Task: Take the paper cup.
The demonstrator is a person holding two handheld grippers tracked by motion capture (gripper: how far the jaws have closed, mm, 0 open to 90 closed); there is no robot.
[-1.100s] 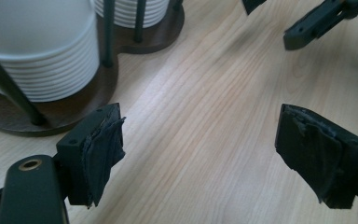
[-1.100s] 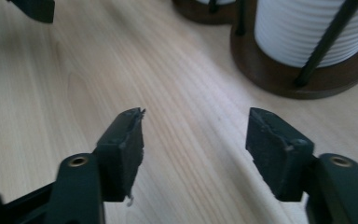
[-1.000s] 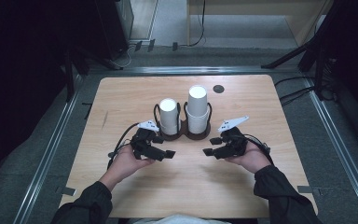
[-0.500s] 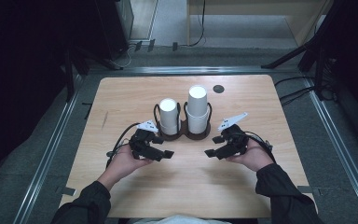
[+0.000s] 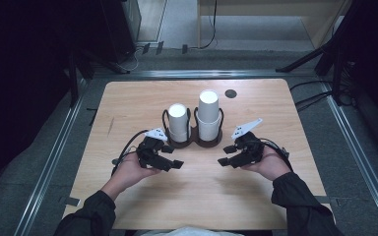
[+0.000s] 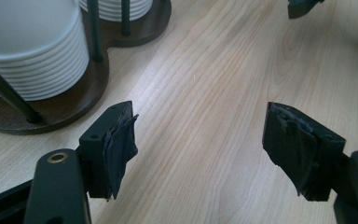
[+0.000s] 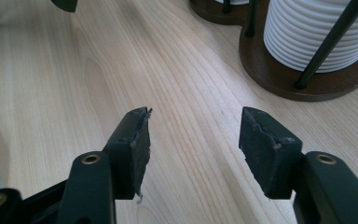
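No readable text, label or number anywhere.

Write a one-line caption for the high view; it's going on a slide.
Two hand-held black grippers, left and right, rest before two white paper-cup stacks in a dark wooden holder.

Dark sleeves, black left claw (image 5: pixel 177 163) and right claw (image 5: pixel 223 161), worn black pads, brass-ringed screws, grey three-cornered plates, black cables
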